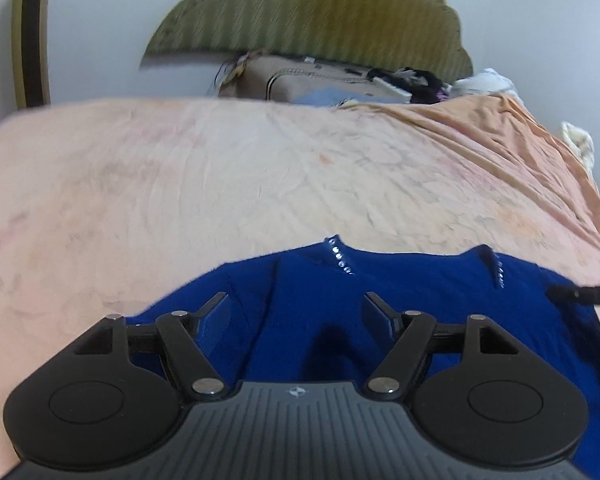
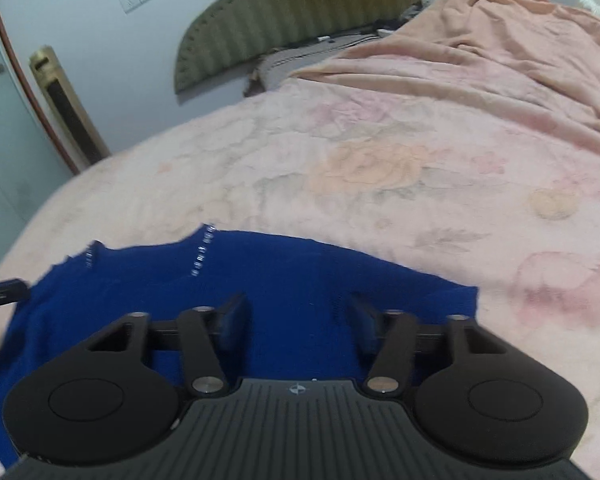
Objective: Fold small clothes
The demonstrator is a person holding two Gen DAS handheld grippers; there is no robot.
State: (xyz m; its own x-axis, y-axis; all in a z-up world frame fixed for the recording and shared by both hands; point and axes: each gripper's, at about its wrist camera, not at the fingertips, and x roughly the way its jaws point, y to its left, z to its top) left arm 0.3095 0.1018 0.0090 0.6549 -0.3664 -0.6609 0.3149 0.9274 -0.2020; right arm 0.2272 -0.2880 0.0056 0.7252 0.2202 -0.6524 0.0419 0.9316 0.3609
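Note:
A small royal-blue knit garment [image 1: 400, 292] with two rows of shiny studs lies flat on the pink floral bed cover [image 1: 180, 184]. My left gripper [image 1: 296, 304] is open just above the garment's left part and holds nothing. In the right wrist view the same garment [image 2: 284, 272] lies under my right gripper [image 2: 296, 308], which is open and empty over its right part. A finger of the right gripper shows at the right edge of the left wrist view [image 1: 580, 294]. A finger of the left gripper shows at the left edge of the right wrist view [image 2: 4, 290].
The bed cover [image 2: 380, 160] spreads wide beyond the garment. An orange sheet [image 2: 520, 40] is bunched at the far right. A green padded headboard [image 1: 320, 12] and a heap of clothes [image 1: 340, 80] lie at the far end. A white wall and a gold-framed panel [image 2: 64, 104] stand left.

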